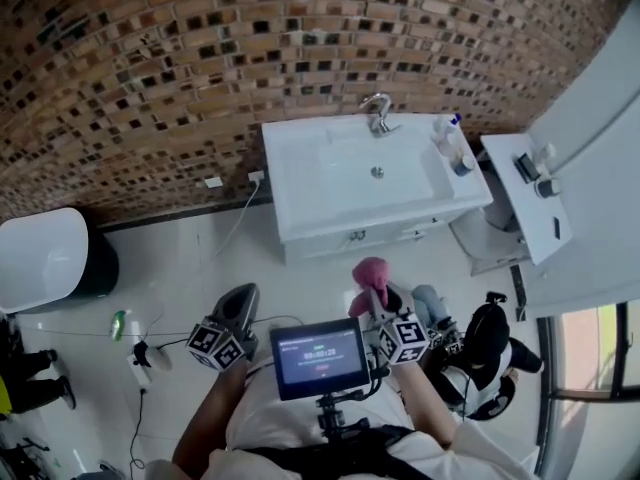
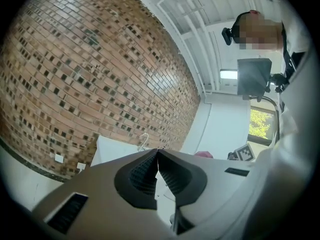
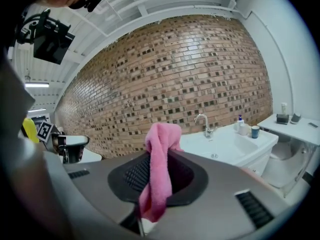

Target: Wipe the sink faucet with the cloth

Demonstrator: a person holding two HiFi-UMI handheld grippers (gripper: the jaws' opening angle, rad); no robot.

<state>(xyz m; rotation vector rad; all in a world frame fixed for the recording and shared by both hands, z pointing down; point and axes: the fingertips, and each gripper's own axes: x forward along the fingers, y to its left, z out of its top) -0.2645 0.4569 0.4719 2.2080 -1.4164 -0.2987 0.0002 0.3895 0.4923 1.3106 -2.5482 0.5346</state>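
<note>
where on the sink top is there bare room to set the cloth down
The left strip of the sink top, between its left edge and the basin, is bare. The front rim is bare too, but narrow. The right back corner is crowded: bottles and a cup stand right of the faucet.

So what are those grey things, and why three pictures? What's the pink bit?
The grey things are two grippers, like big tongs, that a person holds. One picture comes from a camera on the person's head, looking down. The other two come from cameras riding on each gripper. The left gripper is shut and empty. The right gripper pinches a pink cloth. Ahead stands a white sink with a shiny faucet and bottles by the basin. The cloth is for wiping that faucet.
</note>
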